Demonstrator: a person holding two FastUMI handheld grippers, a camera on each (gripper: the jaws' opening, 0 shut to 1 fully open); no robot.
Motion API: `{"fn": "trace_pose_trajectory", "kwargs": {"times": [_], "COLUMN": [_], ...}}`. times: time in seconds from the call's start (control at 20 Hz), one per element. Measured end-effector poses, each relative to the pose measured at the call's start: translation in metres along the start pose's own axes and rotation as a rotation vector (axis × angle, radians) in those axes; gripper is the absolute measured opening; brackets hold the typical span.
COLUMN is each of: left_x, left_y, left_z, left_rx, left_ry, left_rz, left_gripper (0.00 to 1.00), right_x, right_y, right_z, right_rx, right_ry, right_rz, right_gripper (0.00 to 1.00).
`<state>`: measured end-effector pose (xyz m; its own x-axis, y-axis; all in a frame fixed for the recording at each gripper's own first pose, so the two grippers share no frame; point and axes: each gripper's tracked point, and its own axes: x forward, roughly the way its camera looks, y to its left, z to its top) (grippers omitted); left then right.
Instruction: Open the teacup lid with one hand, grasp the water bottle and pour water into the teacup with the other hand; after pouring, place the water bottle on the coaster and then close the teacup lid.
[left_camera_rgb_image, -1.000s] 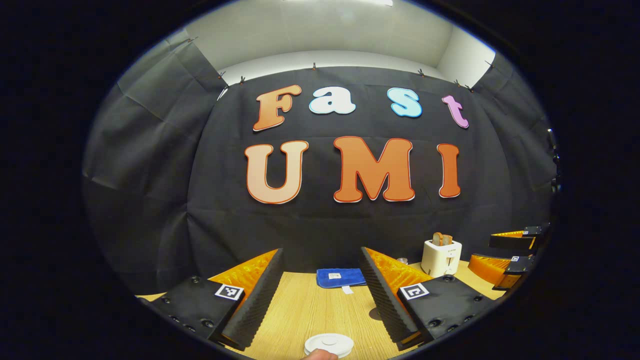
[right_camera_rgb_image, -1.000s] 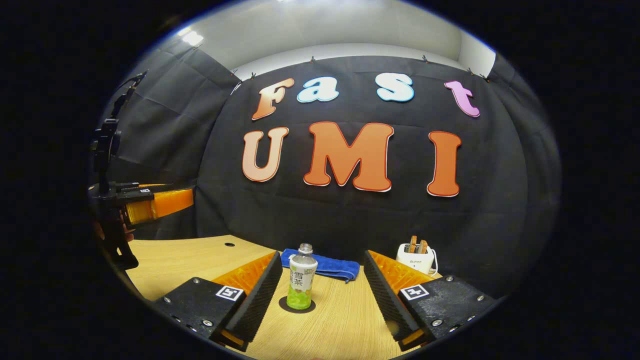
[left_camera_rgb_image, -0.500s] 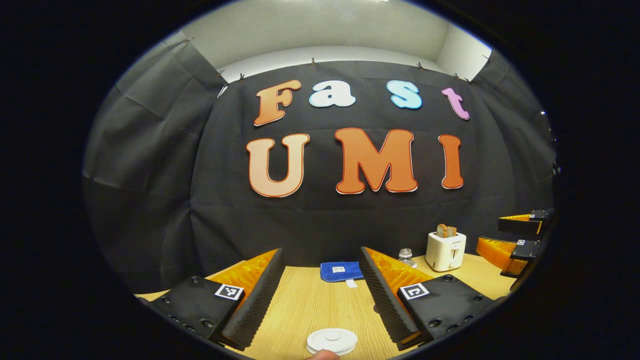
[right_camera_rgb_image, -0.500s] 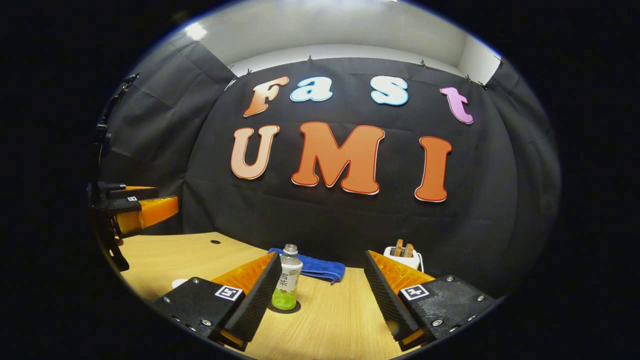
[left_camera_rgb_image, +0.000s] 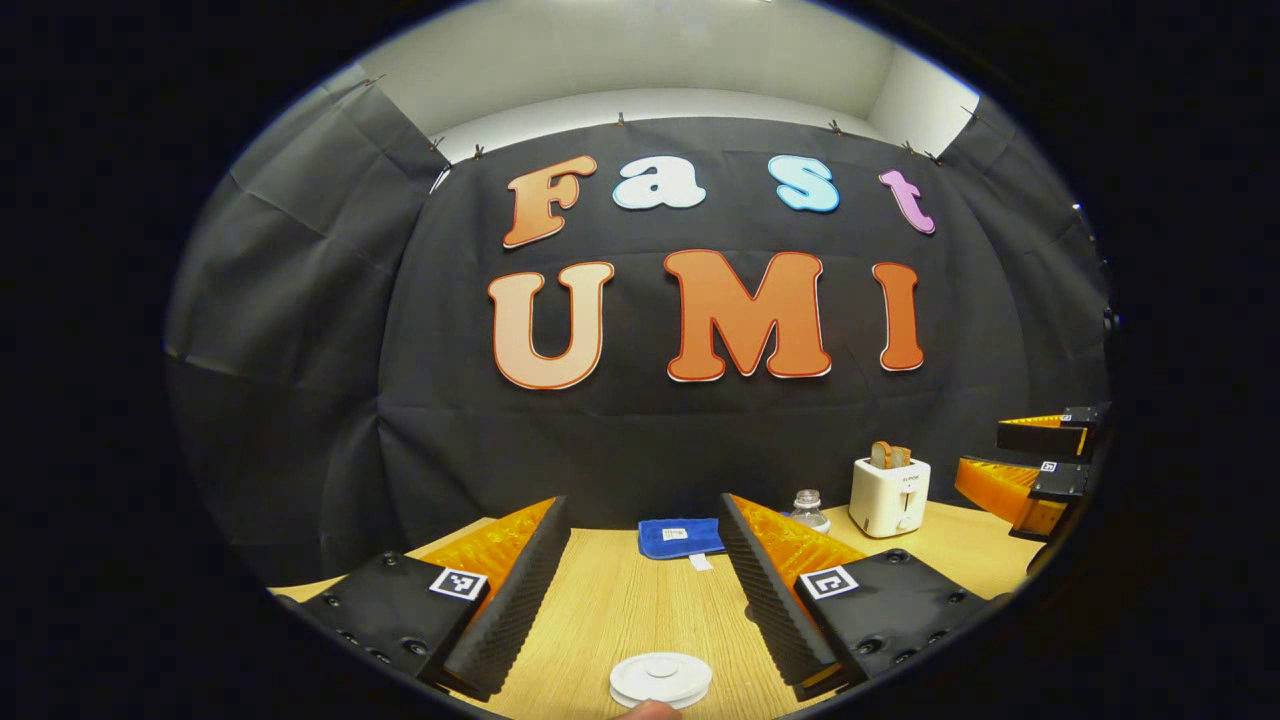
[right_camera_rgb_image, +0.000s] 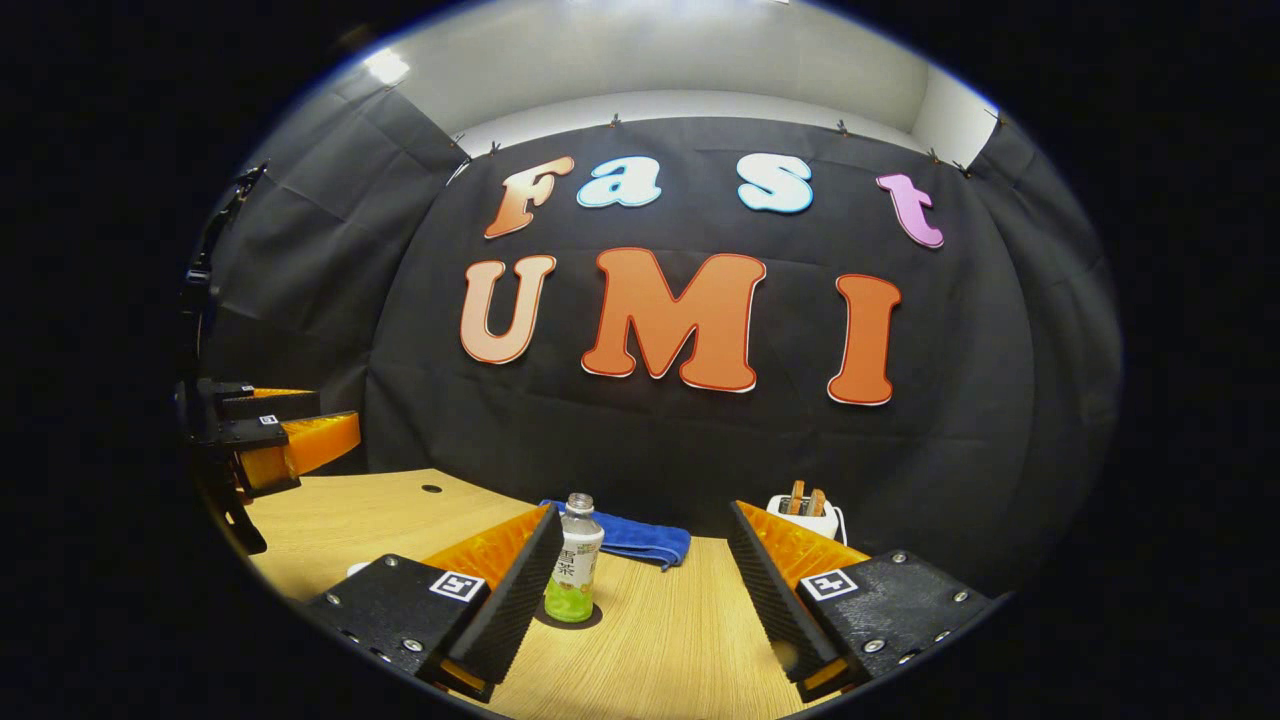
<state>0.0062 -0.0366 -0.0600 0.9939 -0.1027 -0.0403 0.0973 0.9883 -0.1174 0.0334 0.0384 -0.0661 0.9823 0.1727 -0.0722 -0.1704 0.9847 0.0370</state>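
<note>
Slightly lower than a second ago, the left gripper (left_camera_rgb_image: 640, 590) hangs spread over the white teacup lid (left_camera_rgb_image: 660, 678), which sits on its cup. Right gripper (right_camera_rgb_image: 640, 590), also spread, faces the water bottle (right_camera_rgb_image: 574, 560) standing on its dark coaster (right_camera_rgb_image: 592, 620); this fits either start or finish

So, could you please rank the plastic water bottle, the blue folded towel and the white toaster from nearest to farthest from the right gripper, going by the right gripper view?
1. Plastic water bottle: nearest, standing on the dark coaster by the right gripper's left finger.
2. Blue folded towel: behind the bottle, centre.
3. White toaster: farthest, back right by the wall.
</note>
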Motion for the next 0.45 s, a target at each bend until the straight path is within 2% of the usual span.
{"fn": "trace_pose_trajectory", "kwargs": {"times": [0.15,0.45], "left_x": [0.0004,-0.0003], "left_y": [0.0021,-0.0015], "left_z": [-0.0019,-0.0082], "left_rx": [-0.003,-0.013], "left_ry": [0.005,0.018], "left_rz": [0.004,-0.009], "left_gripper": [0.95,0.98], "right_x": [-0.0005,-0.0008], "right_y": [-0.0024,-0.0002], "right_z": [-0.0001,-0.0003], "right_rx": [0.001,0.004], "right_ry": [0.004,0.005], "right_rz": [-0.009,-0.002], "right_gripper": [0.99,0.99]}}
